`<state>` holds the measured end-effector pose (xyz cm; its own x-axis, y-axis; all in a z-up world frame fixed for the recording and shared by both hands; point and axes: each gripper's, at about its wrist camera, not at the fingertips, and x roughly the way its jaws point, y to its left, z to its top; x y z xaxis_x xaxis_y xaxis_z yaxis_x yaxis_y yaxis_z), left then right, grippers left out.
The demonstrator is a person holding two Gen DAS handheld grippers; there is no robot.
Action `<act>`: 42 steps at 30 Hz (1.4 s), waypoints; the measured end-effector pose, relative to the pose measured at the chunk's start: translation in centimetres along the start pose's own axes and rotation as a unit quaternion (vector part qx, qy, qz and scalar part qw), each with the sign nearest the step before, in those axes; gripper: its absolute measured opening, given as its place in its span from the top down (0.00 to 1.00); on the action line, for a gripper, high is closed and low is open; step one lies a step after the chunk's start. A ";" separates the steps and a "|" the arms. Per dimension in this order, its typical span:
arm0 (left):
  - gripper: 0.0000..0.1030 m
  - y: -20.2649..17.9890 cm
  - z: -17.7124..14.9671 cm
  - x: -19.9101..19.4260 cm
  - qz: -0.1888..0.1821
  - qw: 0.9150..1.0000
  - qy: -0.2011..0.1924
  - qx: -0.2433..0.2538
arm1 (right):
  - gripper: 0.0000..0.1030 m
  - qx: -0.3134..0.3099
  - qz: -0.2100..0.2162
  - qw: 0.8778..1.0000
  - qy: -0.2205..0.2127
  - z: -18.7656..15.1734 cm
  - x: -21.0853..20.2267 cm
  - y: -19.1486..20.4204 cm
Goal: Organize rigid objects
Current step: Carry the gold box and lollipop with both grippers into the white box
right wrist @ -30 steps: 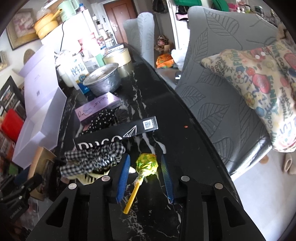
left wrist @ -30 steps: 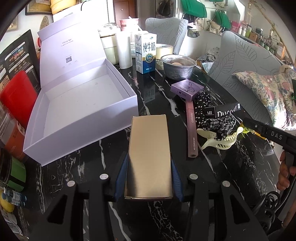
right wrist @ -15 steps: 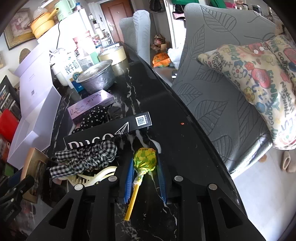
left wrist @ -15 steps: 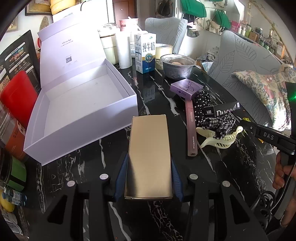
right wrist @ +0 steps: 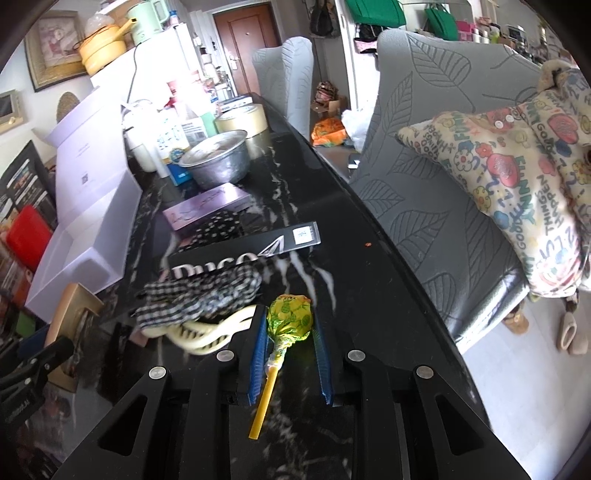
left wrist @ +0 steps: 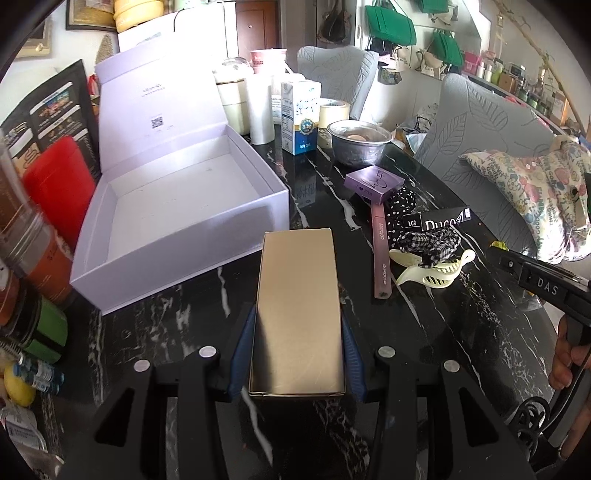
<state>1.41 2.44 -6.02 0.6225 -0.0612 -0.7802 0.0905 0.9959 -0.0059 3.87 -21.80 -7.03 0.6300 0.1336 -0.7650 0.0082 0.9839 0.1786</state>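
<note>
Gold box (left wrist: pixel 297 310), lower centre of frame, is clamped in the left gripper (left wrist: pixel 297 354) short of the open white box (left wrist: pixel 177 206) at upper left, while the right gripper (right wrist: pixel 290 354) narrowly brackets the lollipop (right wrist: pixel 290 319), apparently unclamped; next move calls for carrying both boxward.

Black marble table (left wrist: pixel 461 332) with white veining, glossy, reflecting daylight. Grey leaf-embossed chairs (right wrist: pixel 436 122) along its right side and far end. Patterned cushion (right wrist: pixel 517 192) rests on nearest chair. Brown door (right wrist: pixel 242 33) at back of room. White fridge (right wrist: pixel 155 66) by left wall, yellow pots on top. Framed picture (right wrist: pixel 55 48) on left wall. Green bags (left wrist: pixel 389 22) hang on rear wall. Pale tiled floor (right wrist: pixel 517 387) at right.
</note>
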 end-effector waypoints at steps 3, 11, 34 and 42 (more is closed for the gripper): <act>0.58 0.5 -0.8 -1.2 0.008 1.000 -0.006 -0.007 | 0.77 -0.010 0.007 1.000 -0.005 -0.6 -1.0 0.8; 0.58 1.8 -3.2 -4.1 0.030 0.999 -0.016 -0.031 | 0.77 -0.042 0.037 0.998 -0.009 -2.3 -3.0 3.2; 0.58 6.4 -8.4 -9.4 0.082 0.992 -0.028 -0.091 | 0.77 -0.147 0.133 0.980 -0.002 -7.0 -6.3 12.6; 0.58 8.1 -8.2 -8.6 0.082 0.991 -0.015 -0.106 | 0.77 -0.175 0.155 0.972 0.014 -7.5 -6.0 15.2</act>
<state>-9.61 11.59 -4.48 0.6378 0.1040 -0.7631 -0.1772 0.9841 -0.0139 -5.62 -6.77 -4.43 0.5389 0.4293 -0.7248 -0.4471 0.8750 0.1858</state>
